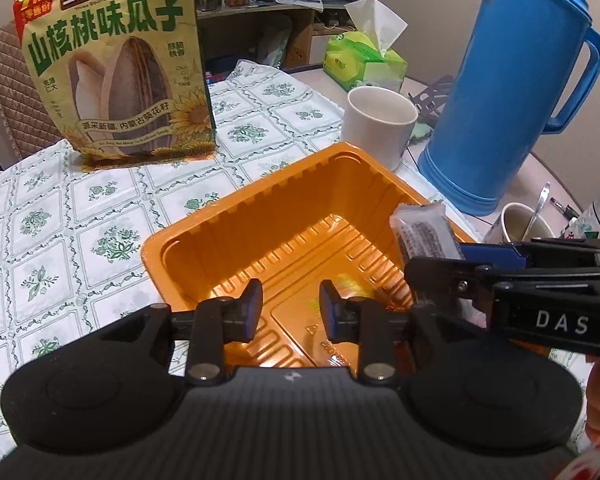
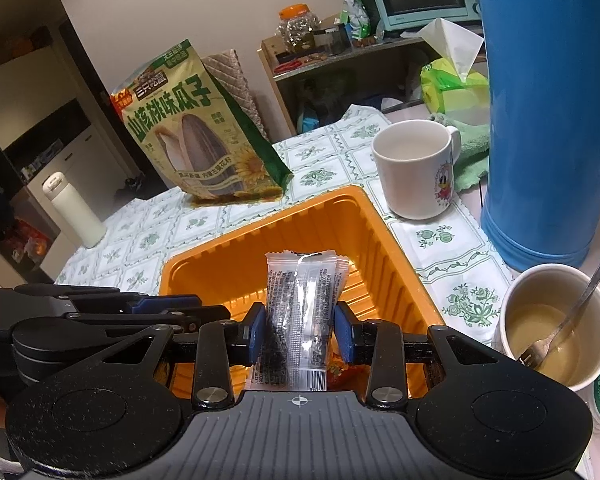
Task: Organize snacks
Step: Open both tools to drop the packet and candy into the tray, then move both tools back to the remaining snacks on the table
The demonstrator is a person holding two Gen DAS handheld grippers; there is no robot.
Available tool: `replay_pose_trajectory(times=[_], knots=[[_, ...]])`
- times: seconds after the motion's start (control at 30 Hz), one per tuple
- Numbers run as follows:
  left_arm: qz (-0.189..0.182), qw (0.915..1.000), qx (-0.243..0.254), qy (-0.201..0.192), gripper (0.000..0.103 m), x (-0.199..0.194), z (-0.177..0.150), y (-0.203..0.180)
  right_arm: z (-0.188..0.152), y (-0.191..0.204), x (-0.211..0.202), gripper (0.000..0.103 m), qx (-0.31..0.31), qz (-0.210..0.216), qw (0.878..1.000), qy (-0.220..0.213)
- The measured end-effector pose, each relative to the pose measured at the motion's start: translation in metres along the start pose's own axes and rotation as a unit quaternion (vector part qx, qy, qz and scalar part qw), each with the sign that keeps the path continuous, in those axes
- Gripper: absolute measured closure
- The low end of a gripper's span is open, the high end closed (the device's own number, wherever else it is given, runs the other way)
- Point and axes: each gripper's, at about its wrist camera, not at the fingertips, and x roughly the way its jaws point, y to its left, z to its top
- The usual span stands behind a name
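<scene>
An orange plastic tray (image 1: 260, 196) (image 2: 384, 240) sits on the flowered tablecloth. My right gripper (image 2: 300, 334) is shut on a clear snack packet (image 2: 300, 304) with dark contents, held upright over the tray's near side. The packet also shows in the left wrist view (image 1: 424, 234), with the right gripper (image 1: 460, 268) coming in from the right. My left gripper (image 1: 291, 308) is open and empty, low over the tray's near part. A small colourful wrapper (image 1: 350, 286) lies on the tray floor. A big sunflower-seed bag (image 1: 116, 64) (image 2: 204, 132) stands behind the tray.
A white mug (image 1: 378, 124) (image 2: 416, 168) and a tall blue thermos (image 1: 516, 84) (image 2: 548, 120) stand right of the tray. A paper cup with liquid and a fork (image 2: 556, 324) is at near right. A green tissue pack (image 1: 364, 60) is behind. A white flask (image 2: 74, 210) stands far left.
</scene>
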Motion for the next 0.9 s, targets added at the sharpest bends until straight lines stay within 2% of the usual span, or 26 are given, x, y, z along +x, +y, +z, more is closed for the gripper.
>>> replay_pose_trajectory(times=[0.5,0.6,0.67,0.73,0.9], knots=[[0.007,0.9998,-0.021,-0.001,0.075,-0.015,-0.005,0.021,-0.001,0.008,0.017,0.065,-0.001,0.01,1.0,0.016],[0.008,0.9997,-0.024,-0.004,0.074,-0.02,-0.005,0.024,0.002,0.013,0.019,0.06,0.006,0.017,1.0,0.009],[0.008,0.9996,-0.026,-0.006,0.074,-0.023,-0.007,0.026,0.005,0.015,0.017,0.04,0.014,0.016,1.0,-0.004],[0.007,0.9995,-0.031,-0.007,0.072,-0.027,-0.008,0.029,0.007,0.015,0.012,0.038,0.019,0.014,1.0,-0.015],[-0.002,0.9991,-0.04,-0.012,0.069,-0.042,-0.014,0.034,0.006,0.017,0.0,0.038,0.024,0.007,1.0,-0.009]])
